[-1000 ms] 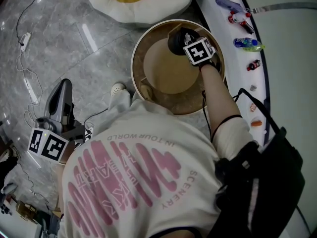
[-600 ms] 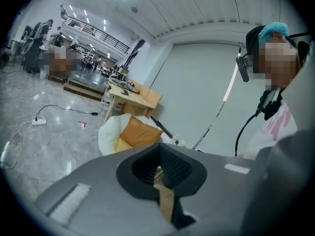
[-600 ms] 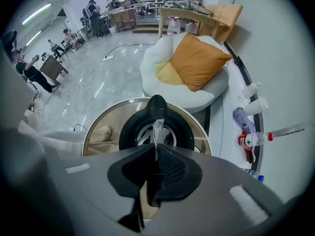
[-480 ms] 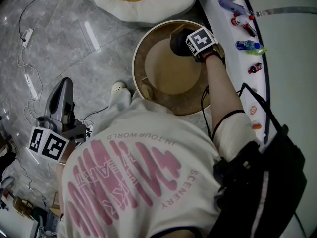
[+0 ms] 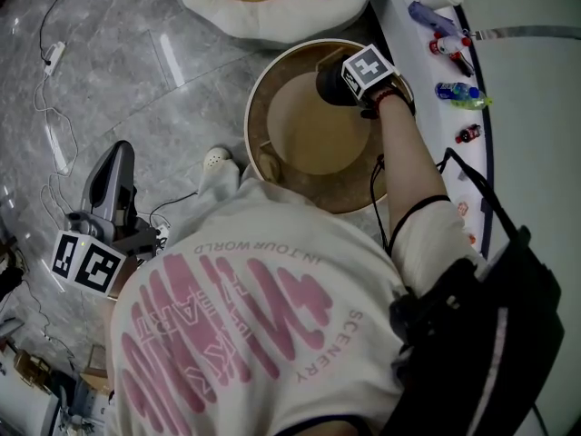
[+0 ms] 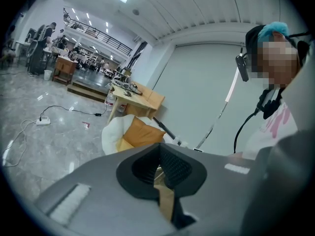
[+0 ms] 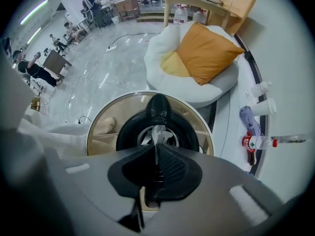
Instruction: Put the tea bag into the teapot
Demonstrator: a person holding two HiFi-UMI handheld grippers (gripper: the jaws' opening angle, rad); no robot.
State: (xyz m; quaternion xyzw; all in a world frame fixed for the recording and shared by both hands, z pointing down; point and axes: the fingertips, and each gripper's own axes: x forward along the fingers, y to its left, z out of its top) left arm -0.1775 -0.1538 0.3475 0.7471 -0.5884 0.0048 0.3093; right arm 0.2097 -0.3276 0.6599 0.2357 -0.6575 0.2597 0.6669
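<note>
Tea bag [image 7: 158, 133] pinched in the right gripper's [image 7: 156, 150] clenched jaws, over the black teapot's [image 7: 158, 108] open mouth, near the round table's [image 7: 110, 113] far-right edge. Left gripper [image 6: 158, 170] clenched, empty.

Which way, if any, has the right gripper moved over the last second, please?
Yes. The right gripper has shifted away from the person, toward the far rim of the round table.

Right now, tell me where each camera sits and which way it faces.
Head view: on the head, steeply down at the round table; shirt back, right arm show.
Left gripper view: on the left gripper, toward a cushioned chair; shut jaws show.
Right gripper view: on the right gripper, down at the teapot; jaws pinch the tea bag.
Head and right gripper views share the table.
</note>
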